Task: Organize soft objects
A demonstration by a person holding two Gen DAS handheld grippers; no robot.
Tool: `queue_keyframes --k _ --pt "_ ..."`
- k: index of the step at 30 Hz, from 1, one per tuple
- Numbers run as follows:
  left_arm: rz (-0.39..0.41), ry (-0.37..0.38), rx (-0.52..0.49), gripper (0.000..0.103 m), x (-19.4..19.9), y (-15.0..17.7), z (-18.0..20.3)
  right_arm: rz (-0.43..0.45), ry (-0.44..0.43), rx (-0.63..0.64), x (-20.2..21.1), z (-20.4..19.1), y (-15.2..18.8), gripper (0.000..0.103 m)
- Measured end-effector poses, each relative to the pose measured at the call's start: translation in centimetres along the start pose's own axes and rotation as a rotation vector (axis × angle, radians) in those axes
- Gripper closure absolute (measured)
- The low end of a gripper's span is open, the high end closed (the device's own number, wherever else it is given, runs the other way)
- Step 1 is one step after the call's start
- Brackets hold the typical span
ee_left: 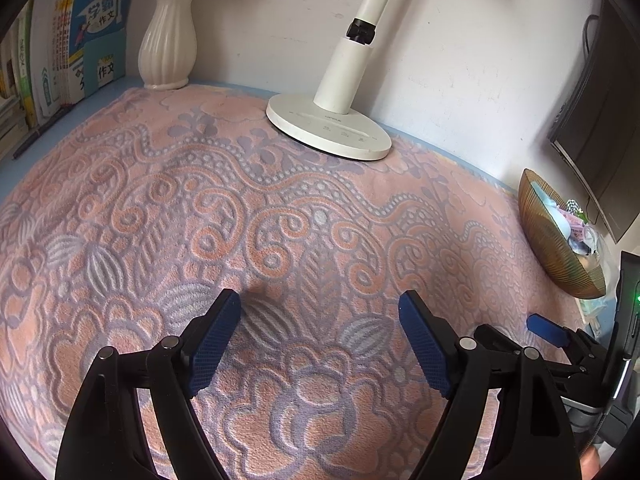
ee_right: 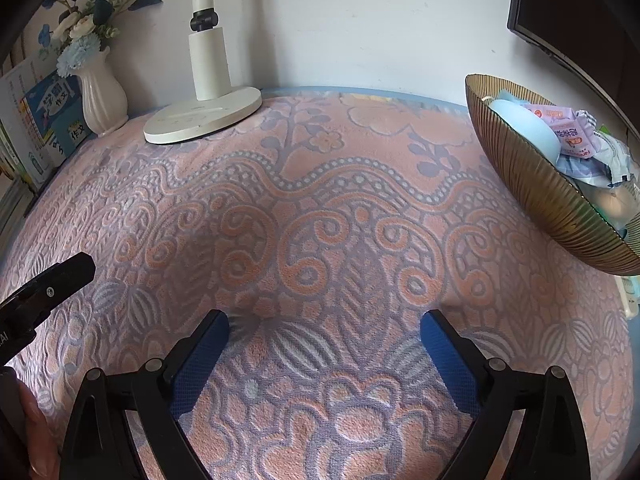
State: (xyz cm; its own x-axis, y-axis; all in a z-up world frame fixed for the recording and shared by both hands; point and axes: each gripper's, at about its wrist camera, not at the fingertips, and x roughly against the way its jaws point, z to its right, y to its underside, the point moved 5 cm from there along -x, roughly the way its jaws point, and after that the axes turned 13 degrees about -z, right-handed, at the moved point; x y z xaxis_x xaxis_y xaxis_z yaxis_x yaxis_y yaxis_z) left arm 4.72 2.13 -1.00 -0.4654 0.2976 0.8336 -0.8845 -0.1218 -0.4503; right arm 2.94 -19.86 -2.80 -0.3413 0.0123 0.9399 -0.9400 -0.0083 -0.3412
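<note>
A pink and grey patterned towel [ee_left: 280, 240] lies spread flat over the desk; it also fills the right wrist view [ee_right: 340, 220]. My left gripper [ee_left: 320, 304] is open and empty, its blue pads low over the towel's near part. My right gripper [ee_right: 325, 322] is open and empty, also low over the towel. The right gripper's blue fingertip [ee_left: 546, 330] shows at the right of the left wrist view. The left gripper's black finger [ee_right: 60, 276] shows at the left of the right wrist view.
A white lamp base [ee_left: 328, 128] stands on the towel's far edge, also seen in the right wrist view [ee_right: 200, 116]. A white vase [ee_left: 168, 44] and books [ee_left: 80, 40] stand at back left. A gold ribbed bowl [ee_right: 532, 184] with packets sits at right, below a monitor [ee_left: 592, 120].
</note>
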Motion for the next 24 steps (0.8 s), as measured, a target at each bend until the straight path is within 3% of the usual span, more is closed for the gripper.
queue_keyframes --k 7,12,24 --pt "-0.002 0.045 0.013 0.014 -0.04 -0.19 -0.12 -0.005 -0.003 -0.001 -0.11 0.1 -0.14 0.005" --pt "-0.004 0.076 0.01 0.001 -0.09 -0.24 0.07 -0.011 -0.006 0.0 -0.17 0.04 -0.09 0.001" --pt "-0.001 0.064 0.019 0.001 -0.4 -0.37 -0.26 -0.017 -0.007 -0.003 -0.1 -0.07 0.04 0.0"
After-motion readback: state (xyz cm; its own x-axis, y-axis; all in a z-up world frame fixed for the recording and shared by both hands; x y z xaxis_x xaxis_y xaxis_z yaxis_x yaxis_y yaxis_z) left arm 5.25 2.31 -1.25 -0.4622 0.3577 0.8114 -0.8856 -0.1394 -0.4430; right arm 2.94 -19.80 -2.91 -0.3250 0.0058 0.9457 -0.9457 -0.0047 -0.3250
